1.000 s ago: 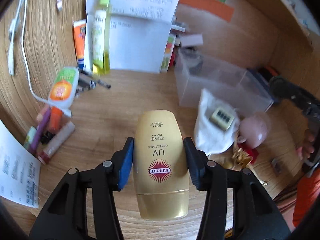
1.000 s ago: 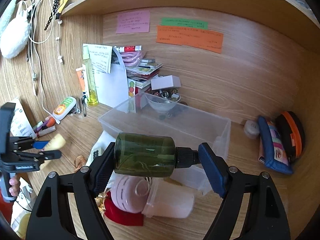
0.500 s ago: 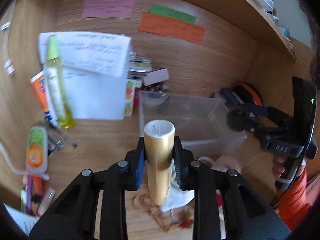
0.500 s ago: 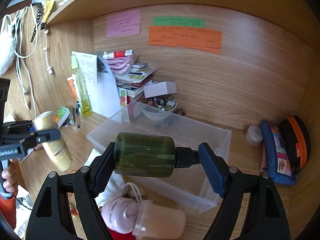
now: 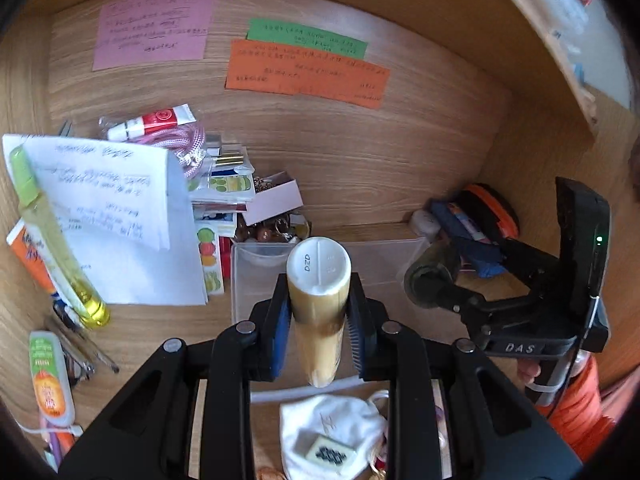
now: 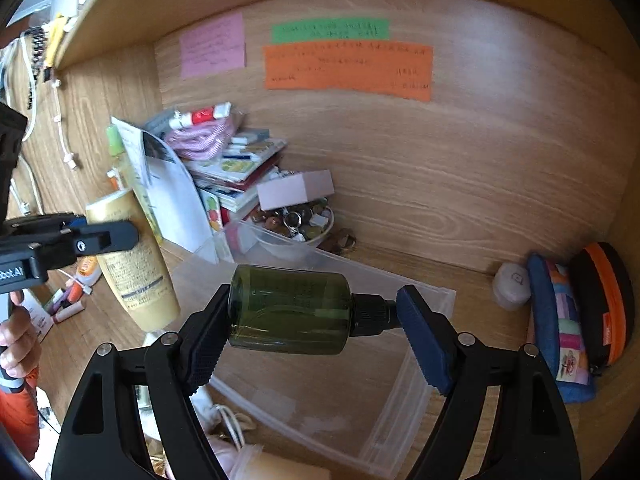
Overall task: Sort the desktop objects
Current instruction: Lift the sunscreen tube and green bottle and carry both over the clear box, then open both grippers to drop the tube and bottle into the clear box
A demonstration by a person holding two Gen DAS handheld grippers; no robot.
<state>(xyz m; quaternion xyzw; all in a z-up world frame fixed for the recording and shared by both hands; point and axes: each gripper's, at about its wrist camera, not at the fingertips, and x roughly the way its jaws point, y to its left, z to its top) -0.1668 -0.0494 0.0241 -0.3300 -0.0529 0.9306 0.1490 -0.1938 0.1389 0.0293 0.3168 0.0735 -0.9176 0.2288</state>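
Note:
My left gripper (image 5: 318,332) is shut on a gold sunscreen bottle (image 5: 318,312), white cap end toward the camera, held in the air over the near edge of a clear plastic bin (image 5: 256,280). The same bottle shows in the right wrist view (image 6: 132,264), upright at the bin's left side. My right gripper (image 6: 316,332) is shut on a dark green bottle (image 6: 288,312), lying crosswise between the pads, above the open bin (image 6: 416,368). The right gripper with the green bottle shows in the left wrist view (image 5: 432,280) over the bin's right end.
A stack of papers, booklets and a pink cord (image 5: 192,144) stands left of the bin. A yellow-green spray bottle (image 5: 52,240) leans at the left. Tubes and pens (image 5: 52,380) lie at the left. A white pouch (image 5: 332,440) lies near. Pencil cases (image 6: 580,320) lean at the right wall.
My left gripper has lifted the gold bottle, tipped it upright and carried it to the bin. My right gripper has moved forward over the bin with the green bottle.

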